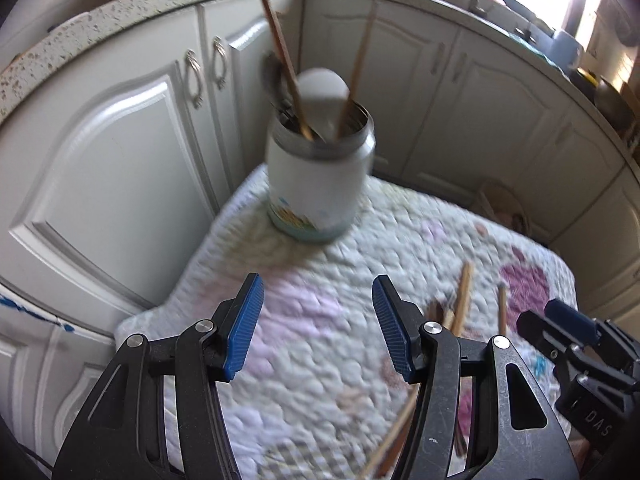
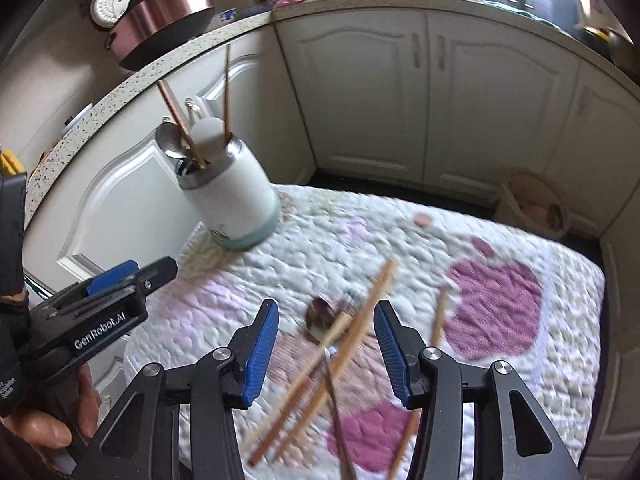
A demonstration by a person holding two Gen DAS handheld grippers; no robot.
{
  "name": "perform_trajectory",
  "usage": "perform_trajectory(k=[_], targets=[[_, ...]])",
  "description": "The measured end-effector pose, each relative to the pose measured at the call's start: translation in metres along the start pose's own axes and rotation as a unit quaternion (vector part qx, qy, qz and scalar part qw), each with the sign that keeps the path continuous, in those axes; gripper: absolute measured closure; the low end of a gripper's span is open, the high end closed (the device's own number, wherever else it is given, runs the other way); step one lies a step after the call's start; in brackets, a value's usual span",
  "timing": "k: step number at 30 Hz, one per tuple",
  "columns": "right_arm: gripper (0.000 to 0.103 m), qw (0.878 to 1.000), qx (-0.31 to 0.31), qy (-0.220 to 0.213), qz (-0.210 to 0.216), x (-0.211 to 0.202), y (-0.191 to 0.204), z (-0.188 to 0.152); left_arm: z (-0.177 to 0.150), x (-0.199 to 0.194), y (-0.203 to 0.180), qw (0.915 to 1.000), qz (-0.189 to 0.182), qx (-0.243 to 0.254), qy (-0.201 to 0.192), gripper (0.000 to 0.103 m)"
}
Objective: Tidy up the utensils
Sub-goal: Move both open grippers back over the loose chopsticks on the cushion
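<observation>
Utensils split between holder and quilted cloth

Left wrist view: the left gripper (image 1: 318, 324), black-armed with blue ribbed pads, has its jaws parted at a middling width with nothing between them, above a white quilted cloth with pink and purple patches (image 1: 312, 320). A white cylindrical utensil holder with a steel rim and a pale green base (image 1: 320, 184) stands upright on the far corner of that cloth, close to cream cabinet doors (image 1: 112, 168). Two brown wooden chopsticks (image 1: 282, 56) and a white rounded spoon (image 1: 322, 90) stick up out of it, with a grey metal spoon blurred behind them. To the right of the jaws, loose wooden chopsticks (image 1: 463, 300) lie on the cloth, partly hidden by the right finger. The right gripper (image 1: 568, 326) enters at the right edge; its jaw width cannot be judged here.

Right wrist view: the right gripper (image 2: 326, 338) also stands moderately open, pressing on nothing. Seen between its blue pads, but down on the cloth (image 2: 560, 360), lie a silver metal spoon (image 2: 320, 318) and several crossed chopsticks (image 2: 360, 320); another chopstick (image 2: 440, 312) lies just to the right. The holder (image 2: 236, 200) stands on the cloth's far left corner, well apart from the loose pieces. The left gripper (image 2: 160, 268), held by a hand (image 2: 48, 428), shows side-on at the left edge. A pink rice cooker (image 2: 160, 12) sits on the speckled counter above.
</observation>
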State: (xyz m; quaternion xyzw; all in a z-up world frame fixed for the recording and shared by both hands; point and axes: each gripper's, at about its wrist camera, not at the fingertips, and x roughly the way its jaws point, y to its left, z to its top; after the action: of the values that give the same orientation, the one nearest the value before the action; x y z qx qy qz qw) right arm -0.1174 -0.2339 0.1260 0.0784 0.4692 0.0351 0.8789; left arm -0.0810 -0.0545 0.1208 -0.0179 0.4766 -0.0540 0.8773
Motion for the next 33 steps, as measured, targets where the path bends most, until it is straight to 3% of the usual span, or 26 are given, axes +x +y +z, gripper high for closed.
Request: perform_trajectory(k=[15, 28, 33], targets=[[0.047, 0.997, 0.055, 0.005, -0.049, -0.028, -0.060, -0.045, -0.032, -0.003, -0.040, 0.9983, -0.032, 0.038, 0.032, 0.047], [0.047, 0.995, 0.079, 0.032, -0.052, -0.008, -0.078, -0.055, -0.048, 0.011, -0.054, 0.9959, -0.033, 0.060, 0.059, 0.047], [0.047, 0.995, 0.081, 0.041, -0.048, 0.002, -0.081, -0.055, -0.054, 0.020, -0.054, 0.9932, -0.054, 0.070, 0.076, 0.047]])
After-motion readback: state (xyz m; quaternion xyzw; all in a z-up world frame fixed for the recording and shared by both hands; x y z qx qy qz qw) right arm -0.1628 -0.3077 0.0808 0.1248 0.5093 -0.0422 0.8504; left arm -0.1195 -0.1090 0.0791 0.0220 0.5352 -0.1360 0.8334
